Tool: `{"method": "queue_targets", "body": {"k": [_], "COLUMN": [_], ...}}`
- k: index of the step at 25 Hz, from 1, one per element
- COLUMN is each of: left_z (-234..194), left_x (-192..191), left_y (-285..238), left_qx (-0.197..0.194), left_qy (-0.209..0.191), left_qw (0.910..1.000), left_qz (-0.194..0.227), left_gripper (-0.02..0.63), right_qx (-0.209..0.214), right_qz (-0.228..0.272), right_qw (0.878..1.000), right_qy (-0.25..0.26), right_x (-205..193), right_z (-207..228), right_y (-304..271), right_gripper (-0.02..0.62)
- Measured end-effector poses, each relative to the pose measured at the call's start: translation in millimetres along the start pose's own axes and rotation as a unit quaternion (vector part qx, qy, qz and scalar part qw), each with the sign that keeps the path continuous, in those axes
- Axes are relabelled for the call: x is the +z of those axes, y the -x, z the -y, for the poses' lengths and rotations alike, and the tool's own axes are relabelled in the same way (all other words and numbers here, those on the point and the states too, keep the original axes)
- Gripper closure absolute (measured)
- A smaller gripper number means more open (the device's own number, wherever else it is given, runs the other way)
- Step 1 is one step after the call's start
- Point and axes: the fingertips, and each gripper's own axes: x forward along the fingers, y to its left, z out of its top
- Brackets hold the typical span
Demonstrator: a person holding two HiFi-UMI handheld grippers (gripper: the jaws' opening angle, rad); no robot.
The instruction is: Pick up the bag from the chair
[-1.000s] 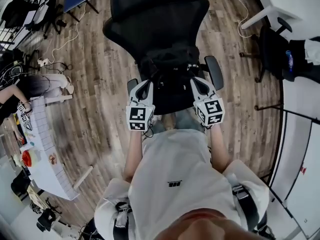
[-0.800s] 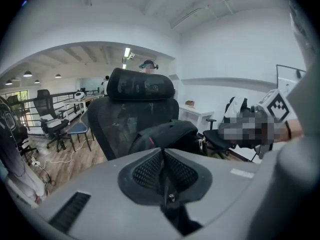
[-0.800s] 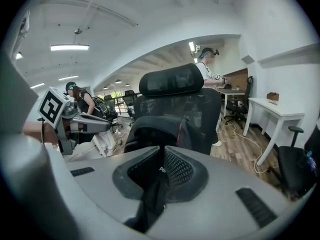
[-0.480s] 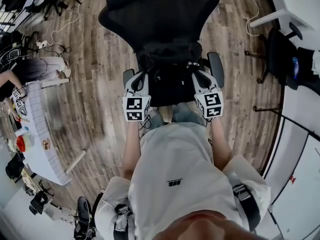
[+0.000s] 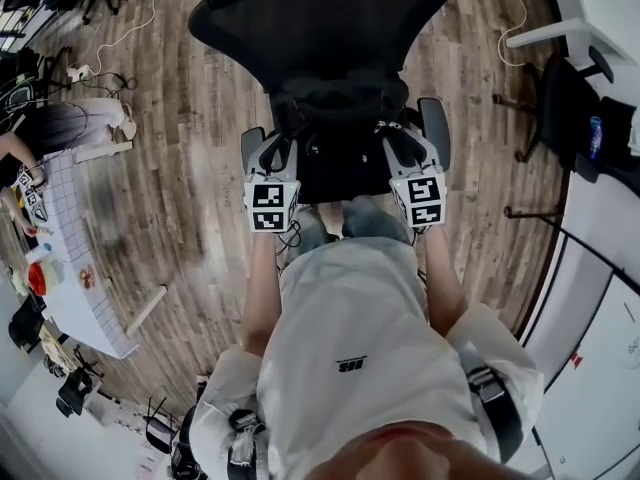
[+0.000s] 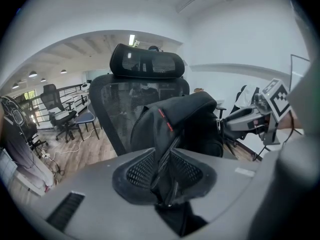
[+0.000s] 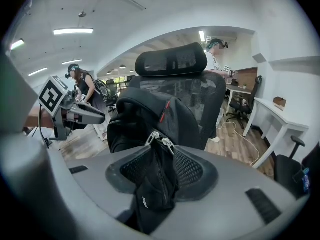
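Black bag (image 7: 145,116) with red zip tab, black mesh chair (image 5: 320,18), grey-brown wood-plank floor (image 5: 200,138), white shirt (image 5: 350,318)

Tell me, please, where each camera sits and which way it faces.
Head view: on the person's head, facing steeply down at the office chair and black backpack; torso, forearms, left gripper, right gripper show.
Left gripper view: on the left gripper, facing the chair's backrest; its jaws, shut on backpack fabric, show.
Right gripper view: on the right gripper, facing the backrest; its jaws pinch fabric by the zipper pulls.
Shared: each gripper view shows the other gripper.
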Motion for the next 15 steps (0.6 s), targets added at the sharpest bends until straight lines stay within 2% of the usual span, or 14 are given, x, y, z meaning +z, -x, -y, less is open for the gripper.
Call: {"method": "queue_targets", "body": {"k": [4,15], "left_z": [0.9,-4.4], "left_x": [-10.0,-24.7], "left_y": [-11.0,-35.3], "left_qx": [-0.003,-0.004], "left_qy": [0.002,0.010], "left_qw": [0.9999,0.9993], "left_qz": [-0.014,-0.037], "left_gripper": [0.467,0.408], "right_qx": [-0.003,0.004], "right_qz": [-0.014,-0.019], "right_qw": [1.000,1.000], "right_qy": [0.009,0.015], "right_x": [-10.6,-13.9], "right_z": [4.2,6.7], "right_y": [-9.0,-29.7], "right_gripper": [0.428,0.365]}}
